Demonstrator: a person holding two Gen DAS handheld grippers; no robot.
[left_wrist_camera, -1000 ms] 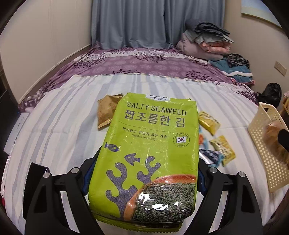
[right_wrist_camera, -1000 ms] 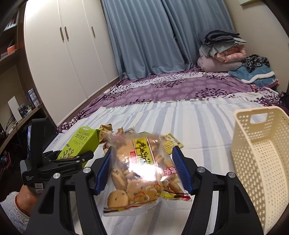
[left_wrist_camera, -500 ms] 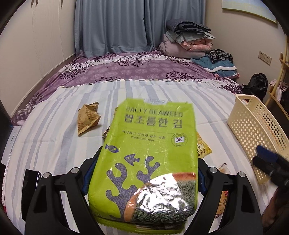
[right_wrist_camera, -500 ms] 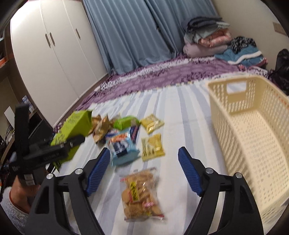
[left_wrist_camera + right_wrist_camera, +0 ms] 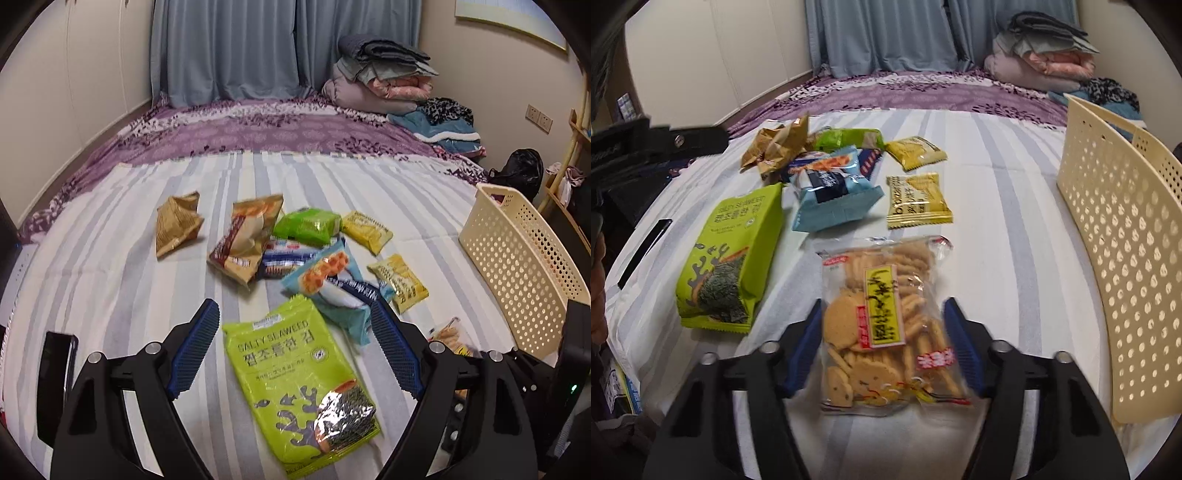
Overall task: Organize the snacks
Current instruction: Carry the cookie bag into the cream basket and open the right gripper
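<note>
My left claw [image 5: 295, 349] stood wide open above the striped bed sheet [image 5: 110, 266], its pads clear of the green seaweed bag [image 5: 301, 387] lying flat between them. My right claw [image 5: 886, 345] was closing around the clear cookie bag [image 5: 886, 328], which lay on the sheet between its blue pads; I could not tell whether they pressed it. The loose snack pile [image 5: 831, 173] sat at 12 o'clock from the cookies, and the cream basket [image 5: 1126, 236] at 3 o'clock.
</note>
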